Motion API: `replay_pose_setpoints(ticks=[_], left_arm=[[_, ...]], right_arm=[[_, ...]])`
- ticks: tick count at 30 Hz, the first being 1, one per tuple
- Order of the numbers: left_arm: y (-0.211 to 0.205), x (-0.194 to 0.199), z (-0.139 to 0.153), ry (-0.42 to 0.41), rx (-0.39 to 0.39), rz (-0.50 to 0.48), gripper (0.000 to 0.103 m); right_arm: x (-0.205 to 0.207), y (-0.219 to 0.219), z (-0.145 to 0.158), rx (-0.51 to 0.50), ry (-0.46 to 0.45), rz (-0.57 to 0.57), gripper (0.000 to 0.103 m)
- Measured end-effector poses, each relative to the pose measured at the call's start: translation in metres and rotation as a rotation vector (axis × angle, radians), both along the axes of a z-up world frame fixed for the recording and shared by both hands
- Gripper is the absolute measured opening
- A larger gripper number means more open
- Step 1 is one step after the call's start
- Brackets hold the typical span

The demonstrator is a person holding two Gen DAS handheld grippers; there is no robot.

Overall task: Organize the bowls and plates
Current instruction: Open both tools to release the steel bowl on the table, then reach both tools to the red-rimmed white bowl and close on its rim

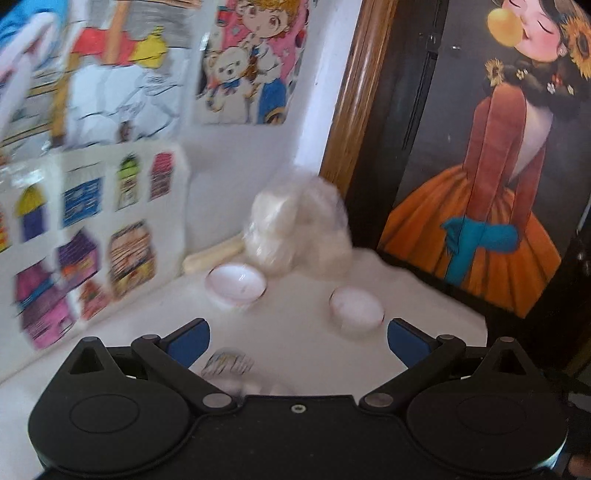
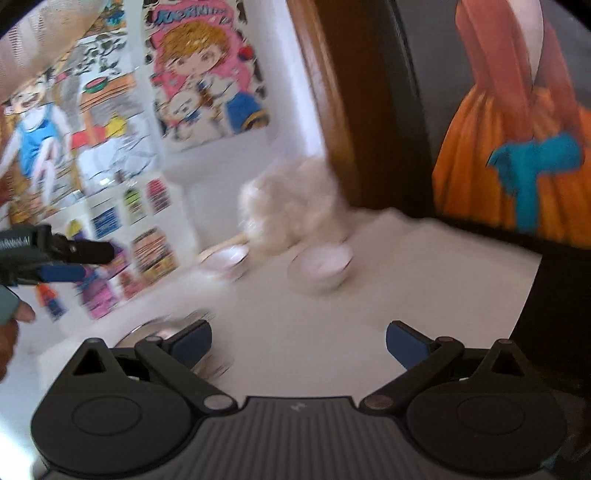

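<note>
Plainly both tools are empty: the left gripper [image 1: 298, 341] and the right gripper [image 2: 298, 341] have their jaws spread wide, nothing between them. Two white bowls — the left bowl [image 1: 236, 284] and the right bowl [image 1: 356, 308] — stand apart on the white table [image 1: 295, 332], upright and unstacked, likely awaiting nesting. A patterned dish [image 2: 166, 332] lies nearer. Poster lettering [image 2: 184, 16] is too blurred to read.

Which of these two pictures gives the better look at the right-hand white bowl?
The left wrist view: the bowl sits nearer and fairly sharp, its dark rim line visible. In the right wrist view it is farther and smeared by motion blur.
</note>
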State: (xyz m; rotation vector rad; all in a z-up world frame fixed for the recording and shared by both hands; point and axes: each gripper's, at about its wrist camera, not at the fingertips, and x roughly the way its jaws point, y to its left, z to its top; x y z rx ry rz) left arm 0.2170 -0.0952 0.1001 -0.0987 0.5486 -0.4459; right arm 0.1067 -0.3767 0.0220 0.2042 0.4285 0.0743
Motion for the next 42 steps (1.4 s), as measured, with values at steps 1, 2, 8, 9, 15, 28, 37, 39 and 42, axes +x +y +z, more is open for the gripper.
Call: replay_pose_setpoints(ticks=[1,2,8,9,15,28,37,39,42], left_arm=[[-0.011,0.013,-0.001,0.012,-0.008,0.002,0.102],[-0.022,0.026,-0.004,0.036,-0.011,0.005,0.102],[-0.083,0.107,-0.046,0.177,0.054,0.031,0.102],[-0.091,0.117,-0.055,0.201,0.066,0.042,0.102],[-0.107,0.153,-0.09,0.271,0.041,0.063,0.102],[-0.133,0.178,-0.104,0.311,0.015,0.019,0.073],[-0.138,0.183,-0.115,0.36,0.0,-0.04,0.021],[-0.136,0.182,-0.115,0.364,-0.003,-0.052,0.016],[-0.134,0.178,-0.113,0.363,-0.004,-0.058,0.015]], right_arm=[[0.009,-0.006,0.002,-0.01,-0.012,-0.005,0.103],[0.02,-0.012,0.003,-0.015,-0.019,-0.015,0.103],[0.096,-0.041,-0.016,0.011,-0.022,-0.059,0.103],[0.109,-0.046,-0.022,0.026,0.001,-0.07,0.101],[0.149,-0.057,-0.052,0.063,0.067,-0.063,0.094],[0.188,-0.051,-0.077,0.121,0.13,-0.039,0.074],[0.195,-0.043,-0.082,0.176,0.14,0.001,0.04],[0.195,-0.043,-0.082,0.197,0.141,0.007,0.034],[0.195,-0.042,-0.082,0.229,0.154,0.014,0.026]])
